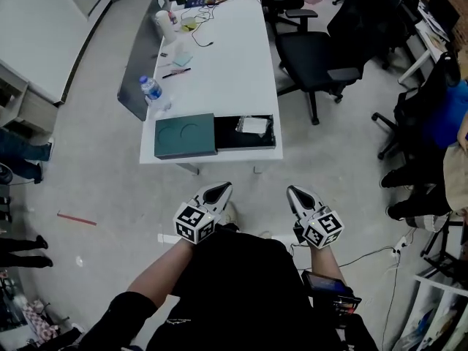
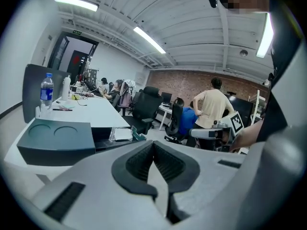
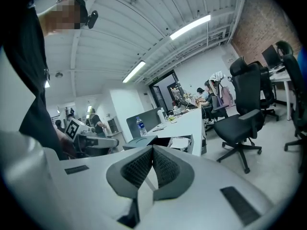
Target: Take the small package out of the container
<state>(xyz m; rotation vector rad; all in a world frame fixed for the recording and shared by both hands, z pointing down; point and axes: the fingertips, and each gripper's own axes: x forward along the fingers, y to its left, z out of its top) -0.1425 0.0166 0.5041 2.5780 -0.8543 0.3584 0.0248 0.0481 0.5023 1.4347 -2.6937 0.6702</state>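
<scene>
Legible text, all views: none that I can read.

1. Water bottle [image 1: 151, 88] on the counter [image 1: 234, 64]: it has a blue label, but the print is too small for me.
2. Green sign [image 2: 76, 32] over the doorway, left gripper view: I cannot resolve its characters.
3. Left marker cube [image 1: 194, 224] on the left gripper [image 1: 218, 191] and right marker cube [image 1: 323, 229] on the right gripper [image 1: 294, 191]: black-and-white square patterns with no letters or digits.
4. Small package [image 1: 254, 126] in the open container [image 1: 245, 145]: the face is pale, and I can make out no print.
</scene>
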